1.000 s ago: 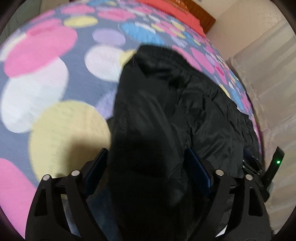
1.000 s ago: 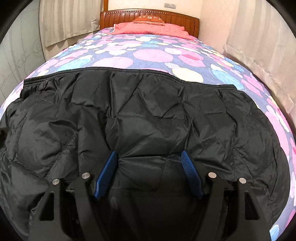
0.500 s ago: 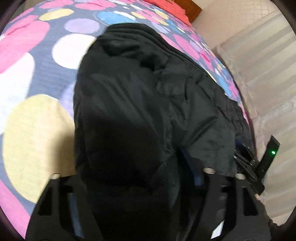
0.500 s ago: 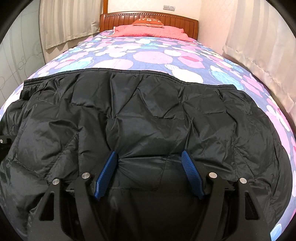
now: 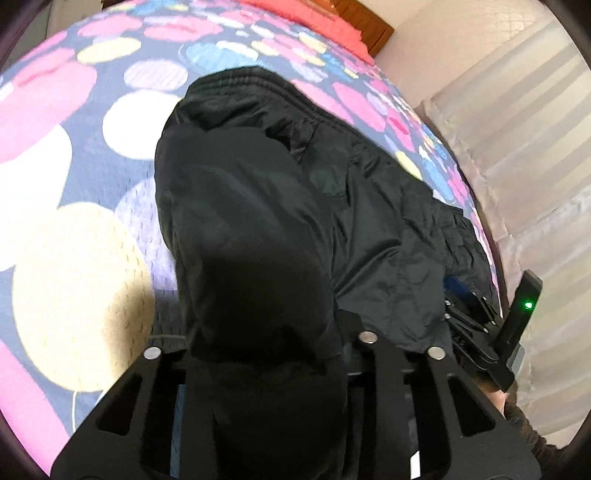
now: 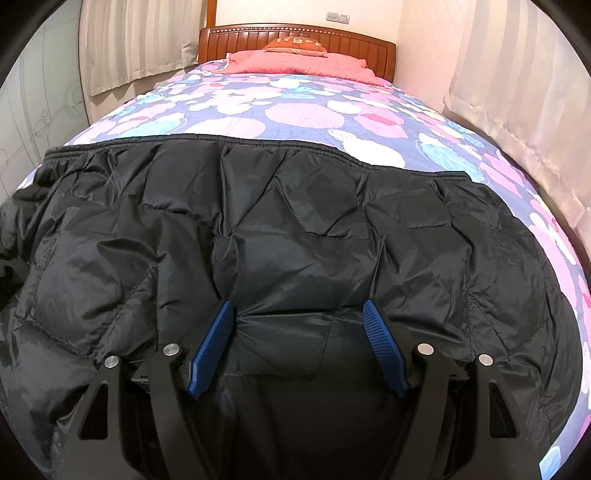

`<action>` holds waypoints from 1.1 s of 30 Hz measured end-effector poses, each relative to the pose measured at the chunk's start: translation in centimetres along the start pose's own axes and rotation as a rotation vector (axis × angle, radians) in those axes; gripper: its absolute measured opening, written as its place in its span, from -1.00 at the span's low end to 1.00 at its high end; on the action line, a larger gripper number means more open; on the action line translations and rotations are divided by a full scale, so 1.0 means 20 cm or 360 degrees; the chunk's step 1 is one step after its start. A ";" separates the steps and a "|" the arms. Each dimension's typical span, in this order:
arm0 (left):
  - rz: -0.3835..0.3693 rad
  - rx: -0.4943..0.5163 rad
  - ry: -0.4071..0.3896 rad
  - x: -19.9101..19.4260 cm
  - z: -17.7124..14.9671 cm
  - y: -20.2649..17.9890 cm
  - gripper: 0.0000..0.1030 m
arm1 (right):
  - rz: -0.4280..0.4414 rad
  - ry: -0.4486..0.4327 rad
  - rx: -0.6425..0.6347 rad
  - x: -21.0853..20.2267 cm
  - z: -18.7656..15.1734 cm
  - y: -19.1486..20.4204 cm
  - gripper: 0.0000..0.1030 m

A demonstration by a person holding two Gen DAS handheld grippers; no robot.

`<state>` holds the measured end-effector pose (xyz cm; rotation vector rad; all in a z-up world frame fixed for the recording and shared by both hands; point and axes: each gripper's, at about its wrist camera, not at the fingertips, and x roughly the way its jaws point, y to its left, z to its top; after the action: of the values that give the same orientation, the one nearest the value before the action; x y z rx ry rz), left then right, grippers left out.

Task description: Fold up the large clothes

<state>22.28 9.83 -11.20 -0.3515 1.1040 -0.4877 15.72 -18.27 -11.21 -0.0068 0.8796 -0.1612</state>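
A black quilted jacket (image 6: 295,206) lies spread across the near end of the bed. In the left wrist view its left side (image 5: 240,221) is bunched into a thick roll that rises toward the camera. My left gripper (image 5: 266,332) is closing, and its jaws squeeze this roll, which hides the pads. My right gripper (image 6: 297,310) stands wide, its blue pads (image 6: 210,347) set down on the jacket's near middle with a puffed panel between them. The right gripper (image 5: 469,310) also shows at the jacket's right edge, with a green light on its housing.
The bed wears a spread (image 6: 303,114) of pink, white, yellow and blue circles. A red pillow (image 6: 295,61) and a wooden headboard (image 6: 295,35) are at the far end. Pale curtains (image 6: 517,92) hang close along the right side, and more curtains at the far left.
The left jaws came together on the bunched jacket fabric, and the roll stands a little higher over the bedspread. The right gripper and the jacket beneath it look the same.
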 end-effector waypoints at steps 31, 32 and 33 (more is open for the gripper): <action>0.0160 0.0366 -0.0032 -0.08 0.05 -1.32 -0.62 | -0.0005 -0.0161 0.0200 -0.39 -0.07 -0.71 0.40; 0.0172 0.0392 -0.0022 -0.02 0.03 -1.39 -0.61 | -0.0009 -0.0159 0.0231 -0.40 -0.08 -0.77 0.40; 0.0183 0.0413 -0.0009 0.04 0.02 -1.45 -0.61 | -0.0012 -0.0158 0.0255 -0.41 -0.10 -0.81 0.40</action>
<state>17.19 -15.00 2.83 -0.0618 1.0347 -0.5199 6.90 -32.97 -5.07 0.1299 0.7656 -0.2362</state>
